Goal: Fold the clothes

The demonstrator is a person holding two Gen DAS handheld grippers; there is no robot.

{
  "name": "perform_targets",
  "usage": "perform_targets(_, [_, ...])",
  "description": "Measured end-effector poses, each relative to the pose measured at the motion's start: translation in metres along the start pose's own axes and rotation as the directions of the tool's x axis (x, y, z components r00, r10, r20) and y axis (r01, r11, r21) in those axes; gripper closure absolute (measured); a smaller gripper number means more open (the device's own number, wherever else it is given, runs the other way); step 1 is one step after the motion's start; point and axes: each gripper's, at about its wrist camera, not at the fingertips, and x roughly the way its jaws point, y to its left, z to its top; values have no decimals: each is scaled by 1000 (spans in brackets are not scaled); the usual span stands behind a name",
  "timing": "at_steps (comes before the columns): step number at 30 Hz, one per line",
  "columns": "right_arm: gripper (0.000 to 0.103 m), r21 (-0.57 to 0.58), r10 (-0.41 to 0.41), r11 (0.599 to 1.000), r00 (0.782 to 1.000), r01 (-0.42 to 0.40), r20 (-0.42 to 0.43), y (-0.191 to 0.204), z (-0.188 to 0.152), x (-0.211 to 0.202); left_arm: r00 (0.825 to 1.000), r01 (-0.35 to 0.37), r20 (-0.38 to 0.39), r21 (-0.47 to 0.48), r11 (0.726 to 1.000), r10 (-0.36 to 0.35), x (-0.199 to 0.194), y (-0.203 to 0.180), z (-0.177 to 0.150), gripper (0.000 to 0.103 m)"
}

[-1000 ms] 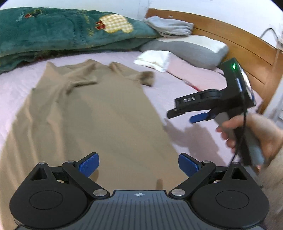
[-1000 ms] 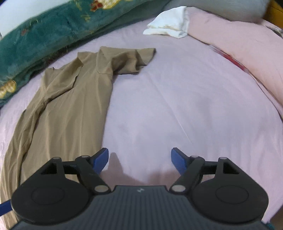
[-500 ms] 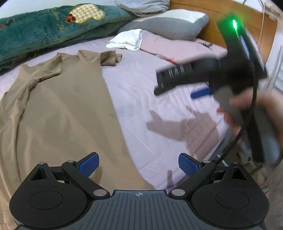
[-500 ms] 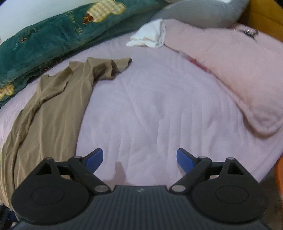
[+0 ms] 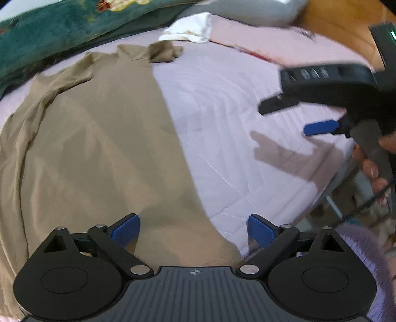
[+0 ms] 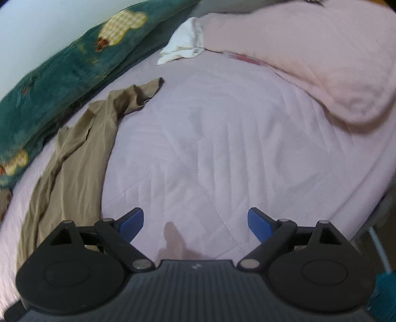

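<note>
A tan short-sleeved shirt [image 5: 99, 148] lies spread flat on the pink bed sheet [image 5: 222, 99], collar towards the far side. My left gripper [image 5: 193, 229] hovers over the shirt's near right hem corner. Its jaws are closing but still wide, with the hem under the gap and not pinched. In the right wrist view the shirt [image 6: 74, 153] lies off to the left. My right gripper [image 6: 195, 220] stands open above bare sheet with nothing between its fingers. The left wrist view shows the right gripper [image 5: 284, 119] at the right, held by a hand [image 5: 371, 171].
A green blanket [image 6: 61, 69] runs along the far left of the bed. A white cloth [image 6: 183, 42] lies beside a pink pillow [image 6: 309, 57]. A wooden headboard [image 5: 334, 22] stands behind. The bed's edge [image 6: 366, 193] drops off at the right.
Both grippers have swung to the right. The left one now sits over the shirt's right hem corner. The right one has left the shirt's edge for bare sheet, its jaws wider.
</note>
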Motion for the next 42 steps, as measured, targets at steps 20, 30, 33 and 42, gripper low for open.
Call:
perform_targets(20, [8, -65, 95, 993, 995, -94, 12, 41, 9, 42, 982, 188, 56, -195, 963, -181, -16, 68, 5, 94])
perform_targets(30, [0, -108, 17, 994, 1000, -19, -16, 63, 8, 49, 976, 194, 170, -423, 885, -132, -59, 170, -5, 94])
perform_targets(33, [0, -121, -10, 993, 1000, 7, -27, 71, 5, 50, 973, 221, 157, -426, 877, -169, -65, 183, -15, 93])
perform_targets(42, [0, -102, -11, 995, 995, 1, -101, 78, -6, 41, 970, 242, 58, -111, 964, -237, -52, 82, -10, 51])
